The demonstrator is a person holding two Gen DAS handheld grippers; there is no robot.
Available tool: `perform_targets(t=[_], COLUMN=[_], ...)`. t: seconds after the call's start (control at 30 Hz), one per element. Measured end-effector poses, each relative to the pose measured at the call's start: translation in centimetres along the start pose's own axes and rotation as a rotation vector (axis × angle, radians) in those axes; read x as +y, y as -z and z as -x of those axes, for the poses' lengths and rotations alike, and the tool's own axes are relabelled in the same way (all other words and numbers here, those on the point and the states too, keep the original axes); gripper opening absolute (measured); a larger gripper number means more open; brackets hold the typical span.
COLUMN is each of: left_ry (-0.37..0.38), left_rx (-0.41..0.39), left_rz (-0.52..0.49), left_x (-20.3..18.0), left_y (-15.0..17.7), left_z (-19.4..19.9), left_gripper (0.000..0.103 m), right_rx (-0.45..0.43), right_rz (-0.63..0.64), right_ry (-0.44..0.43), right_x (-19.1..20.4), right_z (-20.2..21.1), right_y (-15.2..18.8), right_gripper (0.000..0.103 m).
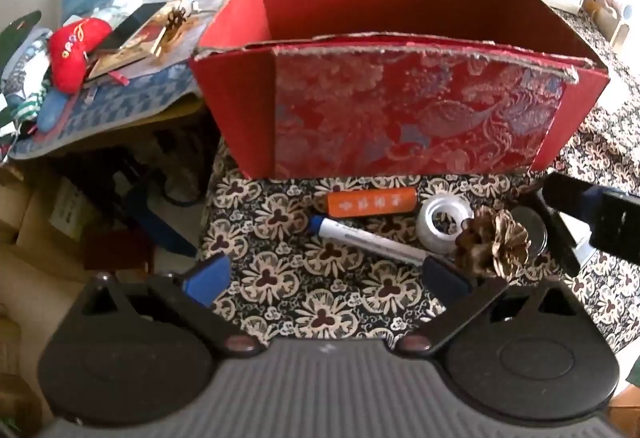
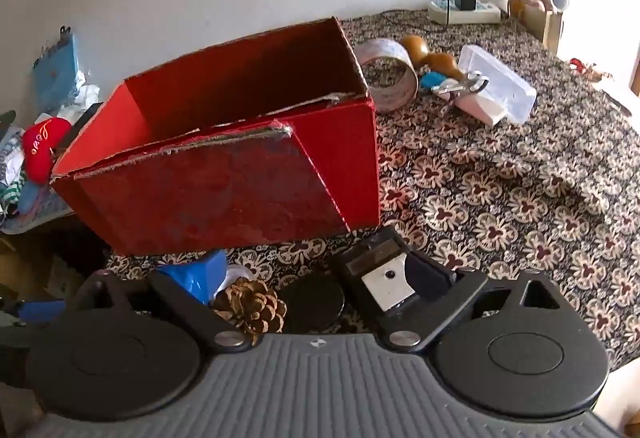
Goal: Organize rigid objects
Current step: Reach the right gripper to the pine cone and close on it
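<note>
In front of the box (image 1: pixel 400 110), on the counter (image 1: pixel 288 278), lie a marker (image 1: pixel 368 238), cone (image 1: pixel 494 244) and jar (image 1: pixel 442 222), bunched for loading. I hang my left tool (image 1: pixel 324 278) and right tool (image 2: pixel 316 282) over them, both spread wide and empty, ready to pick.

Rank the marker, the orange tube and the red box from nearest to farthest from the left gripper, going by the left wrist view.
From the left gripper, open and holding nothing:
1. Marker, lying slantwise just ahead of the fingers, its far end by the right finger.
2. Orange tube, just beyond the marker, lying crosswise.
3. Red box, farthest, standing behind both on the patterned cloth.
</note>
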State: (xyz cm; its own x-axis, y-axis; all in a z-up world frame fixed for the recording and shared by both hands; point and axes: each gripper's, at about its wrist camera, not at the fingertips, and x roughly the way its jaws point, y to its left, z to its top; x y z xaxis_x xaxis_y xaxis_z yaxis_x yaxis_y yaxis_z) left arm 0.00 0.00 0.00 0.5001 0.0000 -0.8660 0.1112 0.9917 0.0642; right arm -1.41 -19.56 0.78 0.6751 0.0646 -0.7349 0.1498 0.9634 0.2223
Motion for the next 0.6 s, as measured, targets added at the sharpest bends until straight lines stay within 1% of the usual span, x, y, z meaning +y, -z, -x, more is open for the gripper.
perform_targets(t=[0.1, 0.23, 0.27, 0.33, 0.5, 0.57, 0.6], left_ry=[0.005, 0.012, 0.013, 0.015, 0.031, 0.029, 0.012], left_rx=[0.010, 0.018, 0.018, 0.020, 0.035, 0.037, 0.012], left_rz=[-0.004, -0.021, -0.027, -0.037, -0.044, -0.047, -0.054], left_x=[-0.1, -0.3, -0.4, -0.6, -1.0, -1.0, -1.4], left_y=[0.0, 0.0, 0.0, 0.1, 0.2, 0.4, 0.4], left_z=[-0.2, -0.4, -0.4, -0.3, -0.2, -0.1, -0.4], left_gripper=[0.102, 0.102, 0.102, 0.102, 0.102, 0.102, 0.102], right_rx=[0.020, 0.004, 0.024, 0.030, 0.021, 0.022, 0.035], right_rz=[0.014, 0.044, 0.056, 0.060, 0.015, 0.015, 0.015], right_ry=[-0.014, 0.001, 0.016, 0.022, -0.014, -0.013, -0.012], right_x=[0.0, 0.5, 0.4, 0.4, -0.4, -0.5, -0.5], right_z=[-0.3, -0.1, 0.3, 0.3, 0.5, 0.4, 0.3], right_y=[-0.1, 0.2, 0.1, 0.3, 0.4, 0.5, 0.6], right_gripper=[0.081, 0.078, 0.078, 0.076, 0.074, 0.074, 0.074])
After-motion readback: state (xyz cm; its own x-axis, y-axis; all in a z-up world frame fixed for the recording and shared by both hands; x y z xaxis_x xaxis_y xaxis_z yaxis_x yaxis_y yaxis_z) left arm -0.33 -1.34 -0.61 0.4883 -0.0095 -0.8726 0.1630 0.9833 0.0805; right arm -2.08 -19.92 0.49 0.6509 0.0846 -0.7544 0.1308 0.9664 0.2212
